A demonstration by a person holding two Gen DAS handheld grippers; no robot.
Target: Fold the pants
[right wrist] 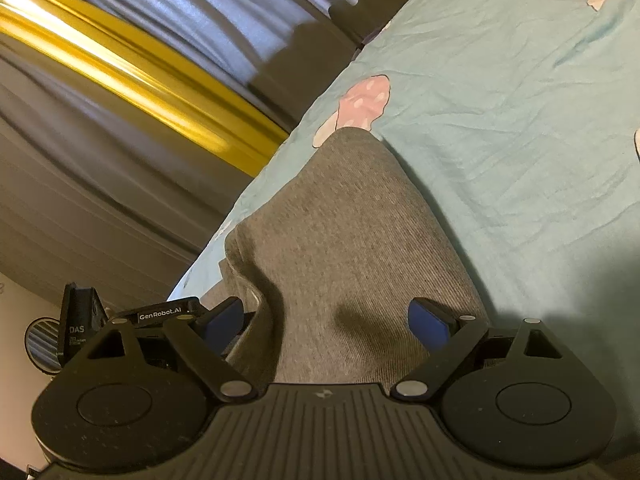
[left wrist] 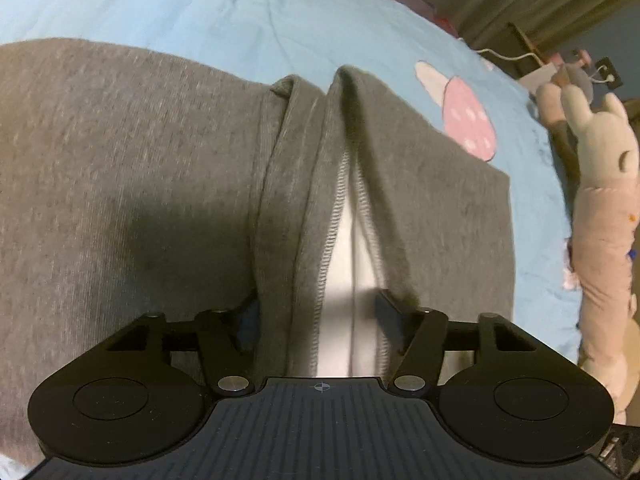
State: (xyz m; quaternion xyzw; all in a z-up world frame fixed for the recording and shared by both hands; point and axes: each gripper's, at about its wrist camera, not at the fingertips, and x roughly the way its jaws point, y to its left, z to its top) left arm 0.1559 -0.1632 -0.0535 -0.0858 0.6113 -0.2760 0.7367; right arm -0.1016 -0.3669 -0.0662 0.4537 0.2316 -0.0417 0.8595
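A: Where are the pants (left wrist: 120, 168)?
B: Grey, flat on the blue sheet (left wrist: 240, 12). One edge bunched up w/ white lining showing.
A: Left gripper (left wrist: 318, 312)?
B: Jaws apart, a fabric fold between them; can't tell if the pads press it.
A: Right gripper (right wrist: 326, 324)?
B: Jaws wide, pants hump between, pads not squeezing. Plush rabbit (left wrist: 600, 184) at bed edge.

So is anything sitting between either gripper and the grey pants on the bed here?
Nothing visible. In the left wrist view the left gripper already straddles a bunched ridge of the grey pants. In the right wrist view the right gripper has the cloth directly between its spread fingers. Only the blue sheet surrounds them.
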